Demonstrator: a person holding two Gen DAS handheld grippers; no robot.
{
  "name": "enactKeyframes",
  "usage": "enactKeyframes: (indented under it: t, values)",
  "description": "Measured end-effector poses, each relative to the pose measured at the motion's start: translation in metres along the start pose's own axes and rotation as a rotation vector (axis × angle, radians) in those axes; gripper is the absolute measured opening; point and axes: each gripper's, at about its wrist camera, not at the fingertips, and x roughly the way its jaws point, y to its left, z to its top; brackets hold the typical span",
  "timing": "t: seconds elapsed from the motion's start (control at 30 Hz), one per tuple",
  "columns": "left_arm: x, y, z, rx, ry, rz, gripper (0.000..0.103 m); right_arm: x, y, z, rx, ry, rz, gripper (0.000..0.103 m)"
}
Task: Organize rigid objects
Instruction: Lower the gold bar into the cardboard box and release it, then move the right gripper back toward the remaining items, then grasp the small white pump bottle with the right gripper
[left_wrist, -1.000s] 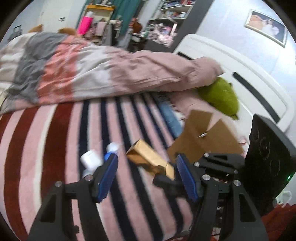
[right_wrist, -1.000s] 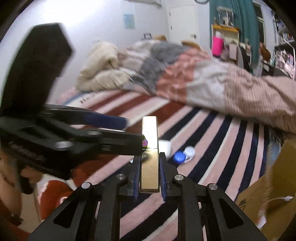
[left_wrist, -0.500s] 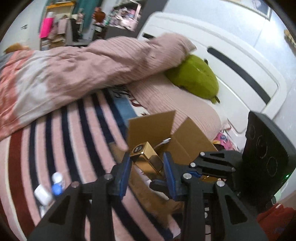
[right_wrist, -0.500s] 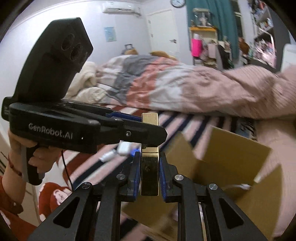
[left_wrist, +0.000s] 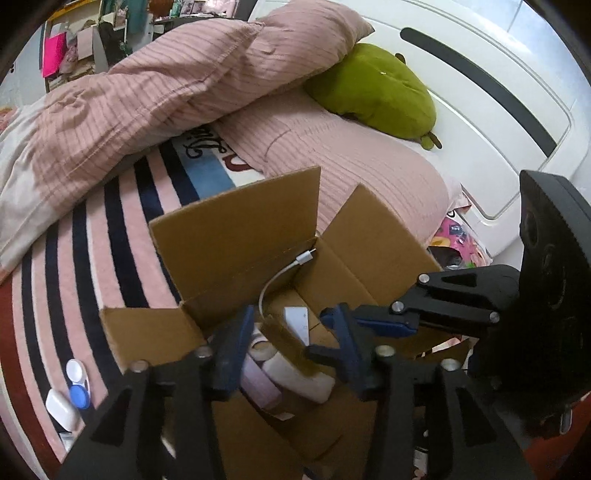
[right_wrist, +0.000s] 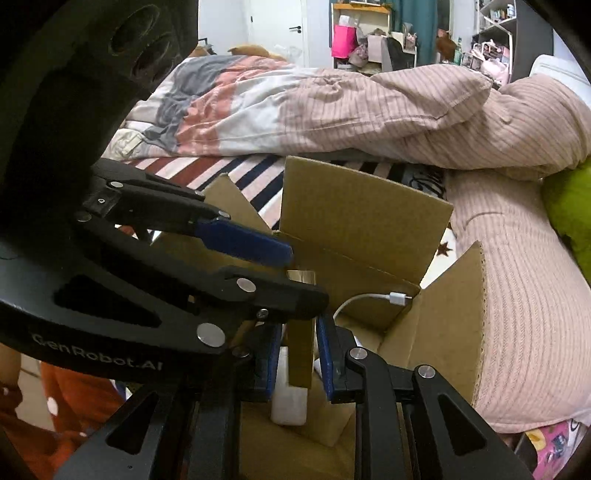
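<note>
An open cardboard box (left_wrist: 236, 236) stands on the striped blanket. A white cable (left_wrist: 280, 277) and pale bottles (left_wrist: 295, 376) lie inside it. My right gripper (right_wrist: 300, 360) is shut on a slim gold box (right_wrist: 301, 347), held upright over the cardboard box's (right_wrist: 362, 210) inside. My left gripper (left_wrist: 290, 350) hovers over the same opening. Its jaws are opening and nothing sits between them. From the right wrist it (right_wrist: 295, 277) reaches in from the left, just above the gold box. The right gripper (left_wrist: 327, 330) enters the left wrist view from the right, and the gold box is hidden there.
A white case (left_wrist: 61, 406) and a blue-and-white lens case (left_wrist: 77, 384) lie on the blanket left of the box. Pink pillows (left_wrist: 351, 166), a rumpled duvet (left_wrist: 129, 92) and a green plush (left_wrist: 373, 88) crowd the far side. The white headboard (left_wrist: 498, 110) is at the right.
Both grippers swung from over the striped blanket to above the open box. The left jaws closed in around the gold box, then parted again; the right kept hold of it.
</note>
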Motion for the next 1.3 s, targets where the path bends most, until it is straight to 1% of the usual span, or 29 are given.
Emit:
enactKeyframes:
  t: [0.03, 0.07, 0.23, 0.33, 0.37, 0.4, 0.43, 0.47, 0.53, 0.6, 0.67, 0.73, 0.83, 0.9, 0.97, 1.03, 1.17, 1.3]
  values:
    - [-0.005, 0.001, -0.001, 0.002, -0.013, 0.014, 0.055, 0.001, -0.001, 0.000, -0.001, 0.001, -0.004, 0.014]
    - [-0.009, 0.002, -0.002, 0.002, -0.024, 0.027, 0.057, 0.001, 0.000, -0.001, -0.003, -0.002, -0.009, 0.014]
    - [-0.051, 0.019, -0.018, -0.021, -0.111, 0.104, 0.064, 0.000, 0.007, 0.003, -0.016, 0.001, -0.023, 0.015]
    - [-0.083, 0.038, -0.035, -0.068, -0.168, 0.162, 0.064, -0.001, 0.019, 0.010, -0.037, -0.017, -0.012, 0.015]
    - [-0.097, 0.046, -0.044, -0.089, -0.190, 0.185, 0.064, -0.002, 0.027, 0.013, -0.050, -0.033, -0.002, 0.017]
    - [-0.108, 0.054, -0.052, -0.106, -0.208, 0.205, 0.064, -0.004, 0.035, 0.016, -0.064, -0.047, 0.011, 0.020]
    - [-0.118, 0.062, -0.059, -0.123, -0.222, 0.224, 0.065, -0.005, 0.045, 0.020, -0.081, -0.064, 0.032, 0.025]
    - [-0.127, 0.070, -0.067, -0.139, -0.235, 0.242, 0.067, -0.005, 0.056, 0.024, -0.097, -0.080, 0.064, 0.027]
    - [-0.147, 0.091, -0.090, -0.186, -0.261, 0.287, 0.070, -0.003, 0.080, 0.032, -0.128, -0.098, 0.128, 0.027]
    - [-0.162, 0.115, -0.115, -0.242, -0.276, 0.323, 0.070, 0.001, 0.107, 0.040, -0.165, -0.109, 0.198, 0.029]
    - [-0.172, 0.135, -0.139, -0.287, -0.284, 0.355, 0.071, 0.011, 0.135, 0.047, -0.196, -0.107, 0.253, 0.036]
    - [-0.177, 0.152, -0.160, -0.322, -0.283, 0.377, 0.071, 0.024, 0.159, 0.051, -0.217, -0.097, 0.288, 0.037]
    - [-0.178, 0.177, -0.189, -0.377, -0.277, 0.384, 0.071, 0.056, 0.193, 0.052, -0.217, -0.058, 0.330, 0.038]
    - [-0.175, 0.195, -0.207, -0.419, -0.275, 0.371, 0.071, 0.082, 0.210, 0.052, -0.216, -0.031, 0.347, 0.041]
    - [-0.170, 0.208, -0.218, -0.450, -0.271, 0.358, 0.071, 0.110, 0.224, 0.049, -0.224, -0.012, 0.333, 0.054]
    - [-0.165, 0.218, -0.226, -0.468, -0.263, 0.354, 0.071, 0.133, 0.233, 0.047, -0.227, 0.003, 0.322, 0.059]
    - [-0.157, 0.236, -0.241, -0.497, -0.246, 0.348, 0.071, 0.173, 0.250, 0.044, -0.258, 0.026, 0.290, 0.061]
    - [-0.154, 0.248, -0.249, -0.517, -0.243, 0.347, 0.071, 0.201, 0.261, 0.040, -0.351, 0.021, 0.224, 0.062]
